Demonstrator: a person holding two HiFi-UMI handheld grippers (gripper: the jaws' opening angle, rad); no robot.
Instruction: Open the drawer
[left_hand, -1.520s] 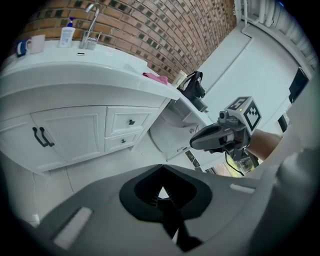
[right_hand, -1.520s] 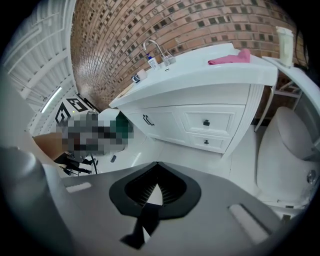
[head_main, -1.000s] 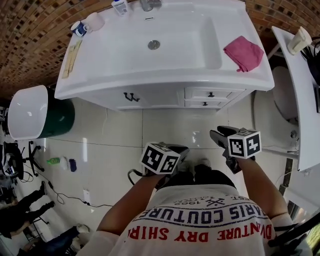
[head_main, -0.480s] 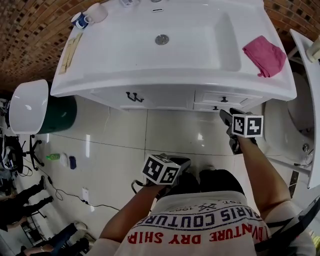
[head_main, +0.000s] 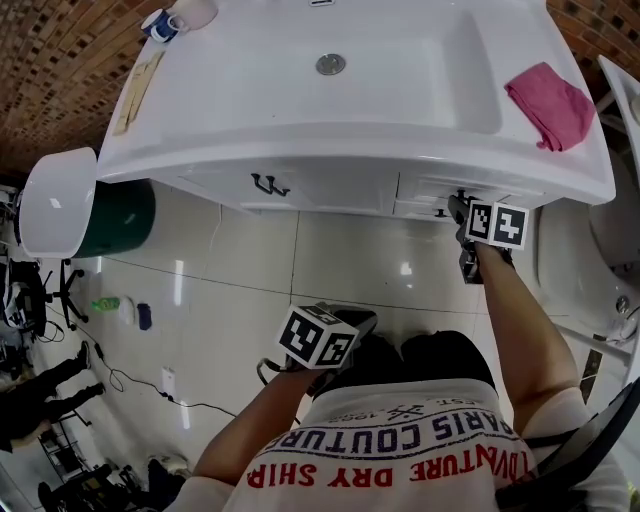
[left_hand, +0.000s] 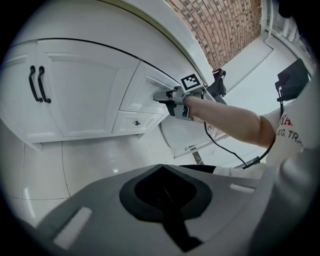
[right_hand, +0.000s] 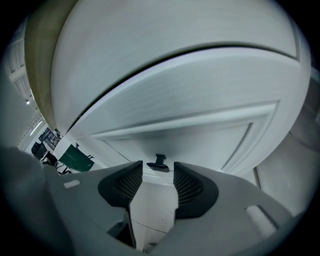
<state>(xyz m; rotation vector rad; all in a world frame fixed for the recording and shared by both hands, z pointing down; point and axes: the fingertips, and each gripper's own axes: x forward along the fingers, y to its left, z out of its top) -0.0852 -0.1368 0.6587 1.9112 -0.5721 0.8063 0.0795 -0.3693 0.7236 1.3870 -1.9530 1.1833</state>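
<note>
The top drawer (right_hand: 200, 132) sits shut at the vanity's (head_main: 250, 120) right end. The right gripper (right_hand: 158, 175) is held up to its front, jaws wide apart and empty, the knob (right_hand: 160, 162) just beyond the tips and centred in the gap, likely so they can close on it. The left gripper (left_hand: 161, 167) hangs low, jaws together on nothing, out of the way
</note>
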